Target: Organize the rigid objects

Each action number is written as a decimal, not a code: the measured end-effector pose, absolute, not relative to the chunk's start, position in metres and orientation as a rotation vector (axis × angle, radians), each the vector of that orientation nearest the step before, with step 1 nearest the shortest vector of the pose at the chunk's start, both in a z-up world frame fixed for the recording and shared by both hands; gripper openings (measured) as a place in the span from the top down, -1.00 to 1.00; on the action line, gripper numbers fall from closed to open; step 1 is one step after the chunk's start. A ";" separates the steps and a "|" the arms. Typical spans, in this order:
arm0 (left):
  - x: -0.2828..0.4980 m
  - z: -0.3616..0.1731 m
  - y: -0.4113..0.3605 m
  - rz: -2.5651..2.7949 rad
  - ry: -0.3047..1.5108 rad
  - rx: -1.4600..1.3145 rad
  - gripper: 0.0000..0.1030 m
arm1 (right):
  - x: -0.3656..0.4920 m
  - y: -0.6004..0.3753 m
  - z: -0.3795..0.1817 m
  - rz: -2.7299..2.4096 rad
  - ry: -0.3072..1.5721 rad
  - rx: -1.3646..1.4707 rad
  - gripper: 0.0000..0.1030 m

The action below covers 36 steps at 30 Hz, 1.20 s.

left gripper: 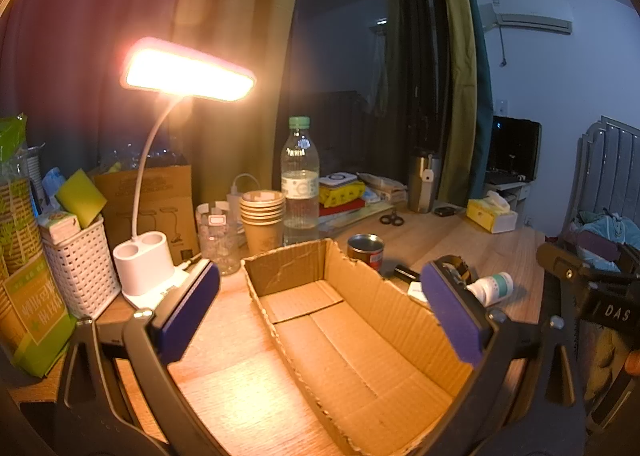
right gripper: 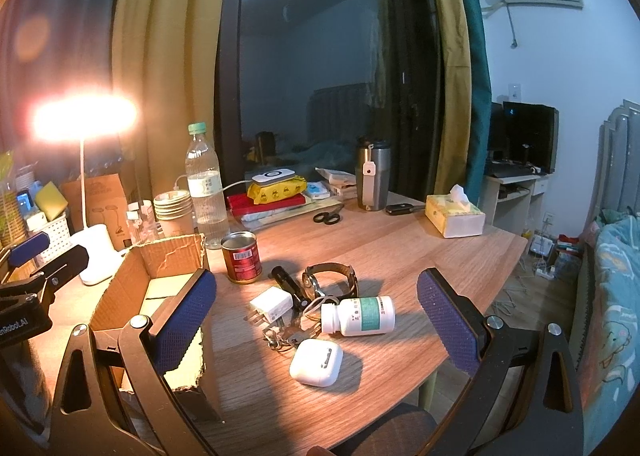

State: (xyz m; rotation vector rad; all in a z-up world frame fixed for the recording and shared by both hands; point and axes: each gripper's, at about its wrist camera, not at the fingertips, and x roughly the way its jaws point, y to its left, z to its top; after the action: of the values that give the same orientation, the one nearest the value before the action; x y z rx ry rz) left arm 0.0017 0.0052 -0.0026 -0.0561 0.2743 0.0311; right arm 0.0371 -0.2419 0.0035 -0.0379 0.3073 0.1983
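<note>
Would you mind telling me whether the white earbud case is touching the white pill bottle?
Apart. The right wrist view shows bare wooden tabletop between the earbud case and the pill bottle lying on its side behind it.

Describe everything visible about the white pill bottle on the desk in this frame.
The pill bottle is white plastic with a white cap and a teal-and-white label. It lies on its side on the wooden desk, cap pointing left toward the keys. It sits just behind the white earbud case and in front of the watch. Neither claw touches it.

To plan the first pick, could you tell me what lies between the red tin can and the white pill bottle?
In the right wrist view, a black flashlight and white charger plug lie between red tin can and white pill bottle.
</note>
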 end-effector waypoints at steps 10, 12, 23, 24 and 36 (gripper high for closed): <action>0.007 -0.003 0.003 0.046 0.300 -0.052 -0.97 | 0.042 -0.246 -0.001 0.204 0.311 -0.020 -0.98; 0.014 -0.008 0.001 0.052 0.349 -0.048 -0.97 | 0.045 -0.248 -0.003 0.196 0.314 -0.018 -0.98; 0.042 -0.058 0.008 0.102 0.781 -0.147 -0.74 | 0.061 -0.277 -0.022 0.163 0.357 0.073 -0.98; 0.046 -0.064 0.010 0.103 0.817 -0.161 -0.63 | 0.061 -0.279 -0.023 0.165 0.359 0.077 -0.98; 0.084 -0.100 0.027 0.122 0.938 -0.224 0.70 | 0.064 -0.292 -0.029 0.144 0.370 0.097 -0.98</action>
State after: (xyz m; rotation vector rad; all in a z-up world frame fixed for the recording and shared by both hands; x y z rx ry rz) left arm 0.0839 0.0266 -0.0998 -0.2243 0.9376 0.1219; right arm 0.0642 -0.2923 -0.0291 0.0972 0.3702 0.1438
